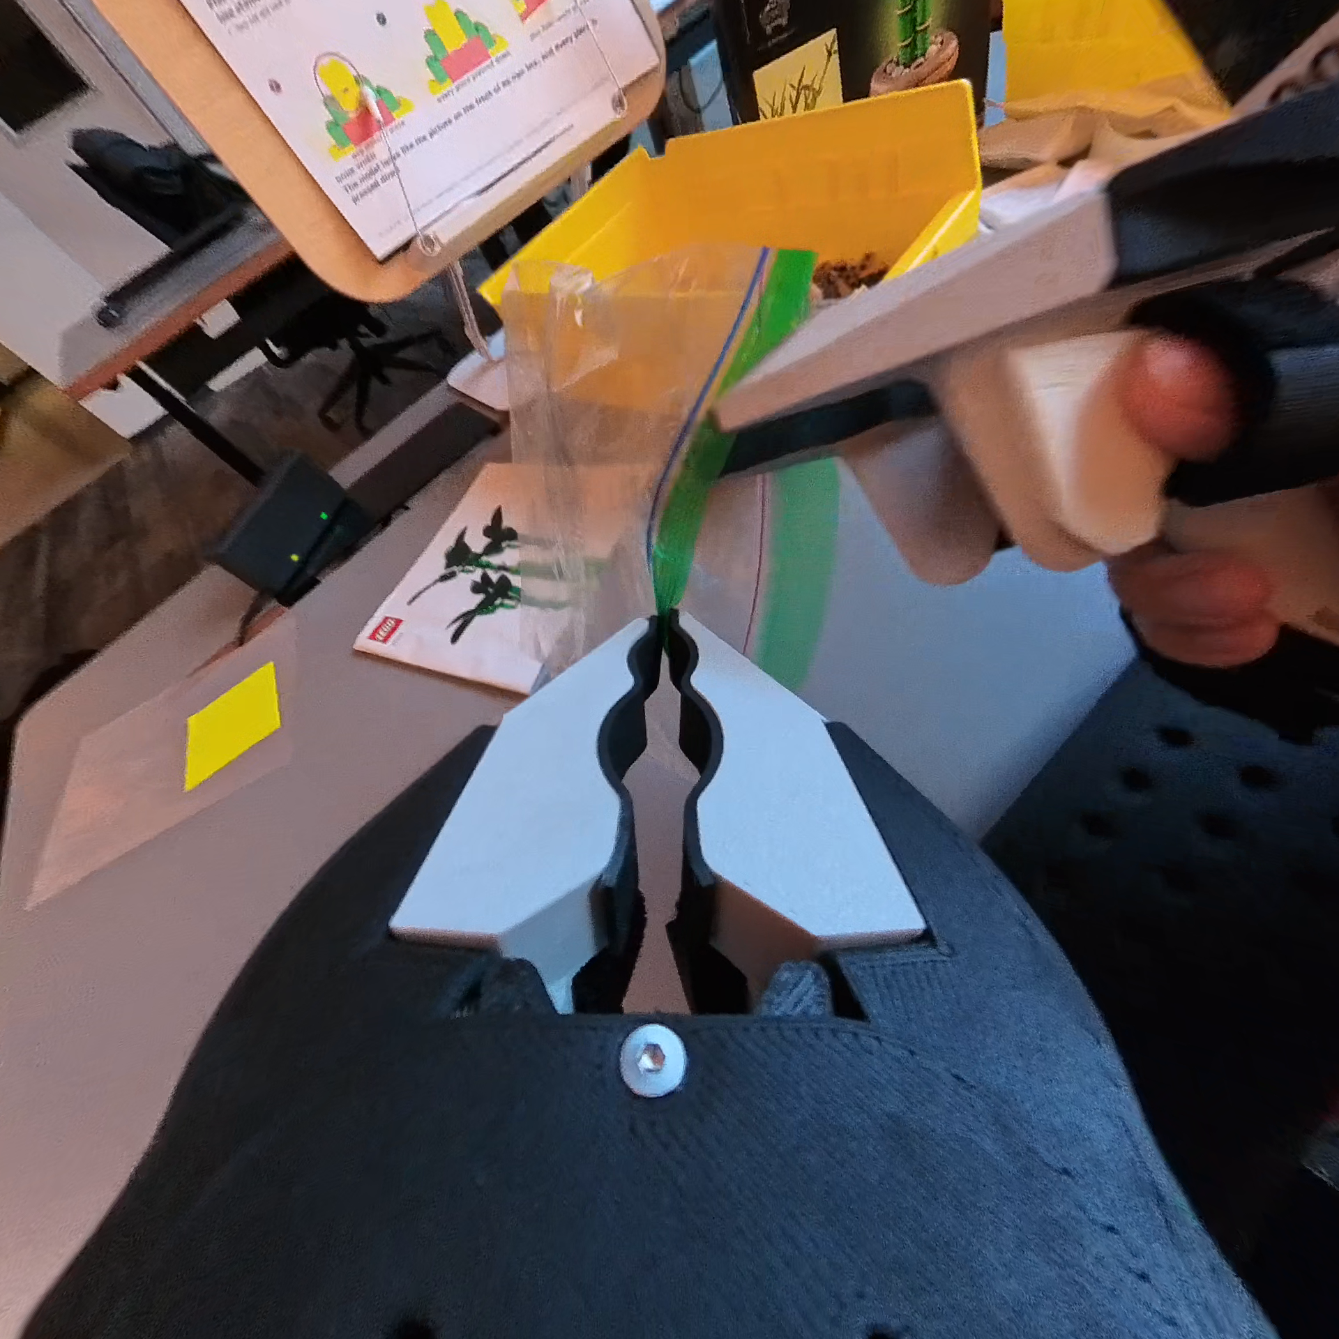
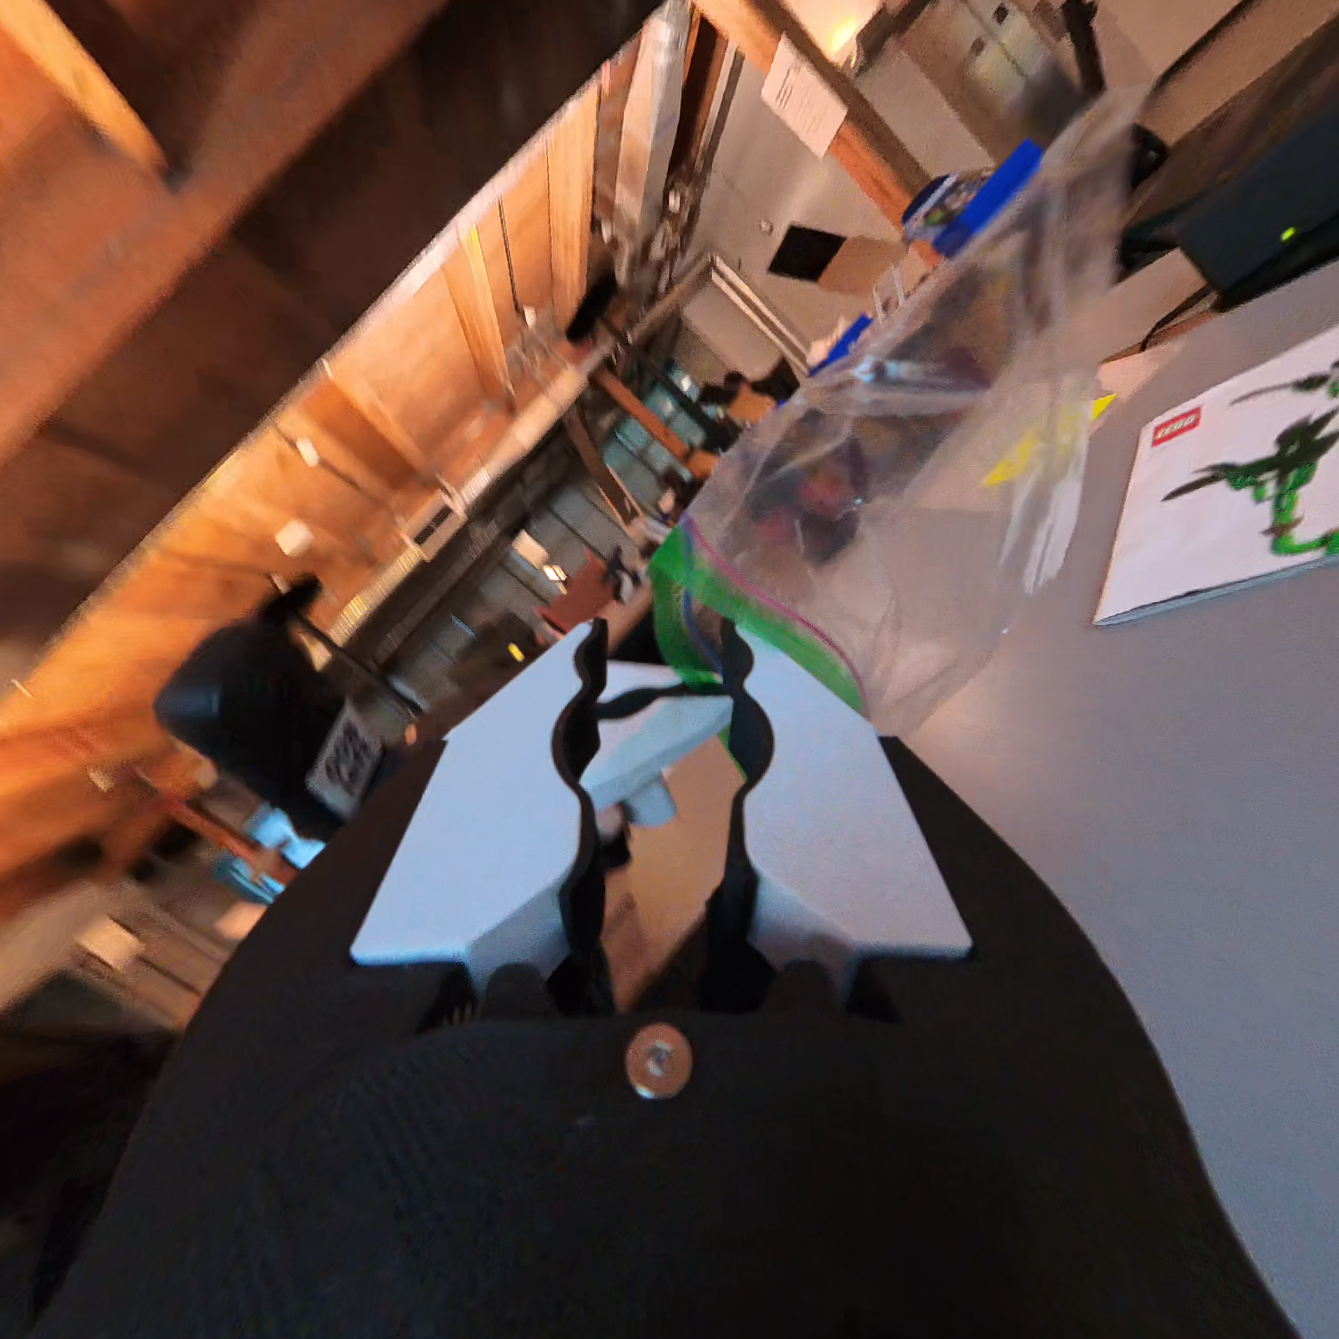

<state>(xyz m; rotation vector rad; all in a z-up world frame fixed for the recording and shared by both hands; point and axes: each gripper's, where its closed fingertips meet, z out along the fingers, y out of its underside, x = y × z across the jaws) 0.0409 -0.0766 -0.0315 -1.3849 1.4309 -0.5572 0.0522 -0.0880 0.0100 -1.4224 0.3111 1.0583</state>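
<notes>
A clear plastic zip bag [image 1: 594,406] with a green zip strip [image 1: 695,500] hangs in the air above the grey table [image 1: 942,688]. My left gripper [image 1: 663,627] is shut on the green strip, pinching it at the fingertips. My right gripper [image 2: 663,645] is open; the green strip [image 2: 688,616] passes between its spread fingers, close to the right-hand one, and is not pinched. The bag [image 2: 906,493] spreads out to the right beyond it. The left gripper's white fingers [image 2: 652,732] show between the right gripper's jaws. In the left wrist view the right gripper [image 1: 724,442] reaches in from the upper right, held by a hand [image 1: 1174,406].
A yellow bin [image 1: 797,181] with small brown pieces stands behind the bag. A white booklet [image 1: 449,601] lies on the table, also in the right wrist view [image 2: 1232,507]. A black box with green lights [image 1: 290,522], a yellow square sticker [image 1: 232,724], an instruction board [image 1: 435,109] and a black perforated mat [image 1: 1195,833] are around. There is about 5 cm between the tips of the two grippers.
</notes>
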